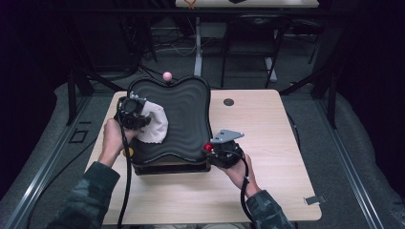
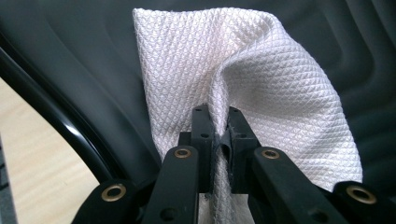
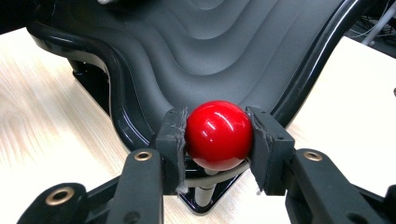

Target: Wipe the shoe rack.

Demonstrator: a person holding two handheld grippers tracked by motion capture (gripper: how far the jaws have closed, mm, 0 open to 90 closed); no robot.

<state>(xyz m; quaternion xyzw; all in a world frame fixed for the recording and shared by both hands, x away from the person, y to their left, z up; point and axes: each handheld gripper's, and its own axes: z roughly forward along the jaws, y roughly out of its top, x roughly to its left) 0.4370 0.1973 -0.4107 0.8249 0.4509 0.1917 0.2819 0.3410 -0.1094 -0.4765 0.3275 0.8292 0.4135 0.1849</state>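
Note:
A black wavy tray (image 1: pixel 191 119) lies on the wooden table, with ball knobs at its corners. My left gripper (image 1: pixel 131 113) is over the tray's left side, shut on a white textured cloth (image 1: pixel 155 125) that drapes onto the tray. In the left gripper view the cloth (image 2: pixel 243 74) is pinched between the jaws and spreads over the ridged tray surface (image 2: pixel 84 70). My right gripper (image 1: pixel 220 151) sits at the tray's near right corner, shut on the red ball knob (image 1: pixel 208 147). In the right gripper view both pads press the red ball (image 3: pixel 218 134), with the tray (image 3: pixel 205 56) beyond it.
A pink ball knob (image 1: pixel 167 76) stands at the tray's far edge, and a yellow one (image 1: pixel 128 152) peeks out at the near left corner. A small dark round cap (image 1: pixel 229 101) is set in the table (image 1: pixel 267 143) to the tray's right. A metal clip (image 1: pixel 314 200) lies near the front right edge.

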